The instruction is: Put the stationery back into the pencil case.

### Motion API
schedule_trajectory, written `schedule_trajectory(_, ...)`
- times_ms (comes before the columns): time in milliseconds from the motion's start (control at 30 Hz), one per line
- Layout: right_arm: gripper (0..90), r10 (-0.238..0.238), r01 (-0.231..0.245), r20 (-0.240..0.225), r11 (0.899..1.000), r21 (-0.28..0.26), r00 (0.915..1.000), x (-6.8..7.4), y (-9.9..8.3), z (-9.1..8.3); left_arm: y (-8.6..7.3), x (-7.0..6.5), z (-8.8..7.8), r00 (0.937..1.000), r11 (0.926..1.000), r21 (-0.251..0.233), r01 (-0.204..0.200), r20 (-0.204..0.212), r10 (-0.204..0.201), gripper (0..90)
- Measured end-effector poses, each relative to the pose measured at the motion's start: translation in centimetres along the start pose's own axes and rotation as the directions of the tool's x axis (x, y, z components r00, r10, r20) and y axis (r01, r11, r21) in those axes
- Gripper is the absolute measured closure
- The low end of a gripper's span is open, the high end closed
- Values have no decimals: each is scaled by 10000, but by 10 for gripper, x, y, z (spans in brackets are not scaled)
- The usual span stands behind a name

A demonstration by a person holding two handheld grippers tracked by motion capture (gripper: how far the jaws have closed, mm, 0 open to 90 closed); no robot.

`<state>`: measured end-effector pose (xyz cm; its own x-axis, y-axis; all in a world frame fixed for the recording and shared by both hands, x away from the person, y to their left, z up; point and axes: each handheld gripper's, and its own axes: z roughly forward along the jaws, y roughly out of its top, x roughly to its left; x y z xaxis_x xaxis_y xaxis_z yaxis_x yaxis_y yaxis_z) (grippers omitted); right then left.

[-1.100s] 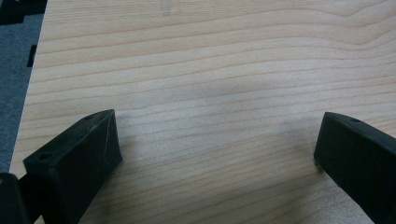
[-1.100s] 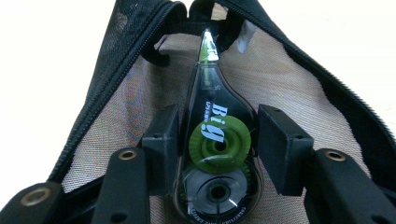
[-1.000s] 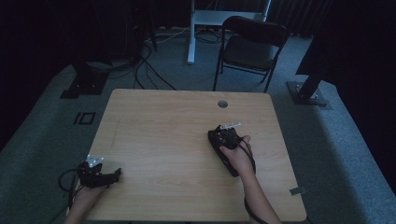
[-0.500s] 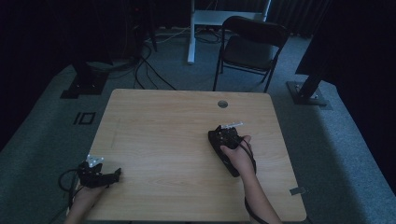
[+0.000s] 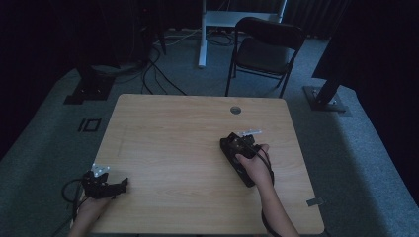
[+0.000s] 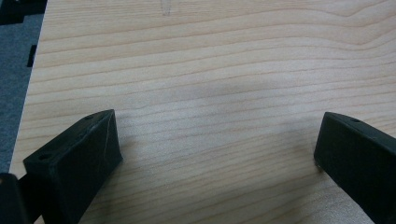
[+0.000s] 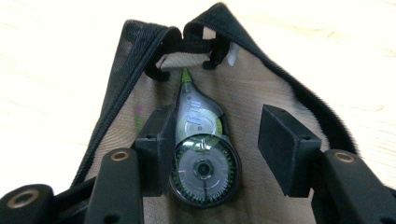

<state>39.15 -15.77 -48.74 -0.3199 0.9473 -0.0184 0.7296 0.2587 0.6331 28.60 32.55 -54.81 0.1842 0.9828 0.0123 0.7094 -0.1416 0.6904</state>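
The correction tape roller (image 7: 201, 154) had been set inside the open black pouch (image 7: 126, 60) near the desk's (image 5: 163, 123) right edge, so the right gripper's (image 7: 224, 144) jaws stood apart, just opened off it, while the left gripper (image 6: 215, 154), jaws wide and empty, waited at the near-left corner.

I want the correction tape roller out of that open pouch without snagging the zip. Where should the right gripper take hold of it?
Grip the correction tape roller across its round wheel end, the widest part and nearest the right gripper. Come straight in through the pouch mouth along the roller's length. The left pad already lies against it; the right pad stands clear, so the jaws probably only need closing.
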Motion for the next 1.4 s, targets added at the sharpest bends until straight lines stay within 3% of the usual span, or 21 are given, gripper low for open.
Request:
schedule_trajectory(433,468,-212,181,-393,9969,-762,9990,-2,-7,-30,0,0,0,10000,10000,0,-1,-1,1,5)
schedule_trajectory(800,446,-236,96,-896,9880,-1543,9957,-11,-23,-50,0,0,0,10000,10000,-1,0,-1,0,5)
schedule_trajectory(1267,404,-202,-29,-989,9736,-2283,9949,-30,-46,-78,0,0,0,10000,10000,-14,1,-3,-1,5)
schedule_trajectory(1400,395,-129,-126,-915,9621,-2725,9957,-37,-52,-84,0,0,0,10000,10000,-26,11,-8,-11,5)
